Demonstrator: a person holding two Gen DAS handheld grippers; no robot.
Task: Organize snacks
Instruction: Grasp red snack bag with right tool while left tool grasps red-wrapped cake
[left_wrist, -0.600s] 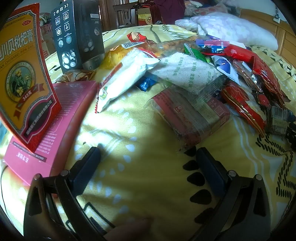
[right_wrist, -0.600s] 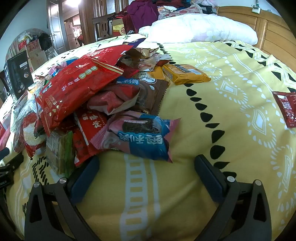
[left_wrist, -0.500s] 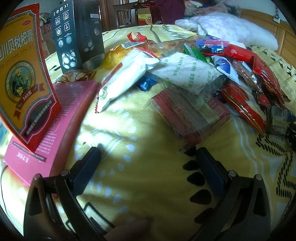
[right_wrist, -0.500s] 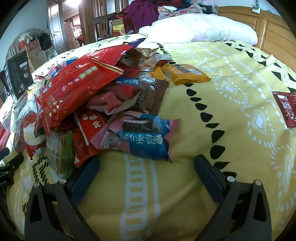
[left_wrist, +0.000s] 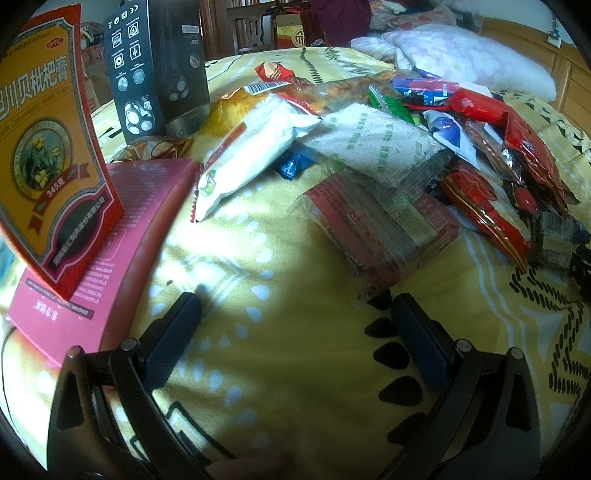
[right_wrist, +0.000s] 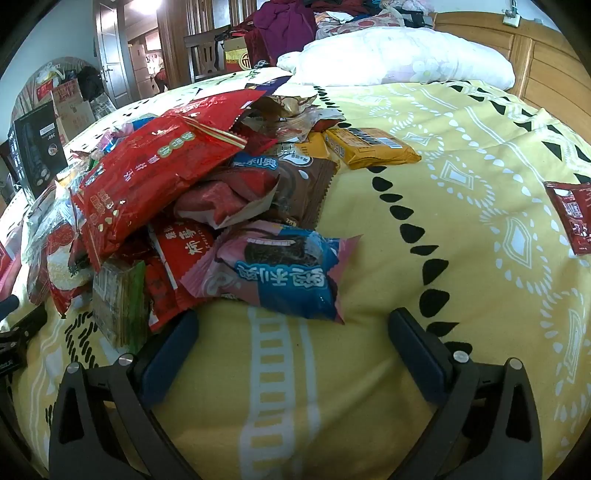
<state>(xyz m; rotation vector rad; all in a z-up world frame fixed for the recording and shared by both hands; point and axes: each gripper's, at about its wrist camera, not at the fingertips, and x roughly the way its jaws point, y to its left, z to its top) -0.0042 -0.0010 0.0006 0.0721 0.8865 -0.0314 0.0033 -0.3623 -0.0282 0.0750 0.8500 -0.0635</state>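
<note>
A heap of snack packets lies on a yellow patterned bedspread (left_wrist: 295, 369). In the left wrist view a clear-wrapped red packet (left_wrist: 384, 225) lies just ahead of my left gripper (left_wrist: 295, 306), which is open and empty. A white packet (left_wrist: 251, 147) and a speckled white packet (left_wrist: 373, 144) lie beyond it. In the right wrist view a pink and blue cookie packet (right_wrist: 280, 273) lies just ahead of my right gripper (right_wrist: 293, 321), open with nothing between its fingers. A big red bag (right_wrist: 155, 177), a brown packet (right_wrist: 303, 184) and an orange packet (right_wrist: 369, 147) lie behind.
A pink flat box (left_wrist: 107, 251) lies at the left with an orange and red carton (left_wrist: 48, 147) standing on it; a black box (left_wrist: 155, 66) stands behind. A lone red packet (right_wrist: 570, 214) lies at the right. A pillow (right_wrist: 399, 55) and wooden headboard (right_wrist: 546, 62) are at the far end.
</note>
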